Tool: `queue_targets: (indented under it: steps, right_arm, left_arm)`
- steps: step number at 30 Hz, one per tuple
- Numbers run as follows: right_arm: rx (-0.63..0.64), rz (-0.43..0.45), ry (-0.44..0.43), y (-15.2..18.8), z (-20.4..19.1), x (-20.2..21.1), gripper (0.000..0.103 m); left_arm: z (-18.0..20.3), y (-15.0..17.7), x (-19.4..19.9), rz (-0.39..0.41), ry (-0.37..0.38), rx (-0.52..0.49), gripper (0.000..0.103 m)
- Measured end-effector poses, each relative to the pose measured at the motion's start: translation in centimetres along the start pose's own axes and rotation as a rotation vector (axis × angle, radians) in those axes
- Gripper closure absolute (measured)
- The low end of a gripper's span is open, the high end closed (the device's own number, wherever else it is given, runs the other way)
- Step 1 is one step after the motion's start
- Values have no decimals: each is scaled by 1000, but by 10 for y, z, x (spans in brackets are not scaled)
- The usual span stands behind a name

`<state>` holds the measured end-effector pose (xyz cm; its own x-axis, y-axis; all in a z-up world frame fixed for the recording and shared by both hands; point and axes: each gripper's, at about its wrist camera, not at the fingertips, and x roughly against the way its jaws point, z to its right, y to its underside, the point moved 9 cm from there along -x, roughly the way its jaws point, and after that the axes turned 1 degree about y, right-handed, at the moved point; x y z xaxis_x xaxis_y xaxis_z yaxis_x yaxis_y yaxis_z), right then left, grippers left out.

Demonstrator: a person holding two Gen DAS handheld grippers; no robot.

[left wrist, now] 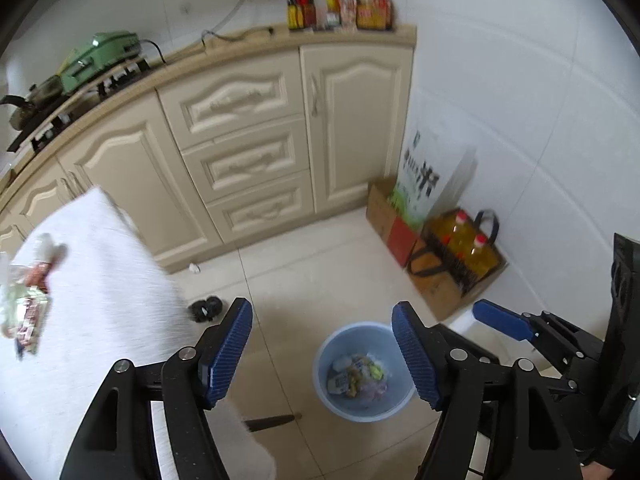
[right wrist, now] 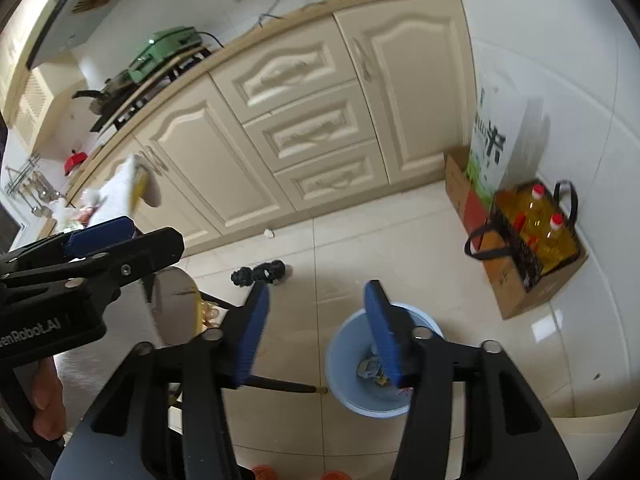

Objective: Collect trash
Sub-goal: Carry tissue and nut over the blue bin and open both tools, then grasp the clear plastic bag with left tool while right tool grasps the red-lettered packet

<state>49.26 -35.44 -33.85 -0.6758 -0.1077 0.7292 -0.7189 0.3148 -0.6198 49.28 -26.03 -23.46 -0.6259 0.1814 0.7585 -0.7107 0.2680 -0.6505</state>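
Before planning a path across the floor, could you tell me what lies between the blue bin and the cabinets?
Mostly bare tile between the blue bin and cabinets; a black object and a small white scrap lie leftward, clearest in the right wrist view.

I see a green electric cooker (left wrist: 105, 54) on the left part of the beige countertop (left wrist: 224, 46), and sauce bottles (left wrist: 340, 0) at its right end. A cardboard box with yellow oil bottles (left wrist: 466, 250) stands on the floor by the white wall.

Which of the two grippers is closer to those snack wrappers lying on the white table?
Left. The left gripper hangs just beside the wrappers; the right gripper is farther off, over the bin.
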Motion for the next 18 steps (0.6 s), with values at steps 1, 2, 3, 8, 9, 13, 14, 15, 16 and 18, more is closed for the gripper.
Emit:
queue_targets:
  steps: [1,2,3,8,9,13,14,15,16,18]
  right_arm:
    - [13,12,0,-4,-8,7,36]
    - [31,28,-3,-8,-19,16,35]
    - [43,36,-7,-11,-27,21,34]
    - [147,83,-37,-29,-100,47,24]
    - [171,87,-51,-32,-121,50,22]
    - [254,86,-92,-38,-185,49,17]
    - [284,81,-97,-38,-203,46,16]
    - [319,75,-107,-39,-226,41,15]
    - [341,67,-116,-38,-239,37,15]
    - [401,44,-136,-35,-273,24,6]
  left_arm:
    - [-6,0,17,28,0,7,31]
    - [-13,2,30,48,-1,13,28]
    - [-21,4,44,70,-5,19,27]
    - [-78,26,125,184,-59,51,13]
    - [-90,34,140,204,-78,64,11]
    - [-153,65,188,250,-155,118,7]
    - [-171,74,197,255,-179,135,6]
    - [-186,81,204,259,-199,151,5]
    - [-202,89,212,260,-219,169,3]
    - [-239,109,224,252,-258,222,3]
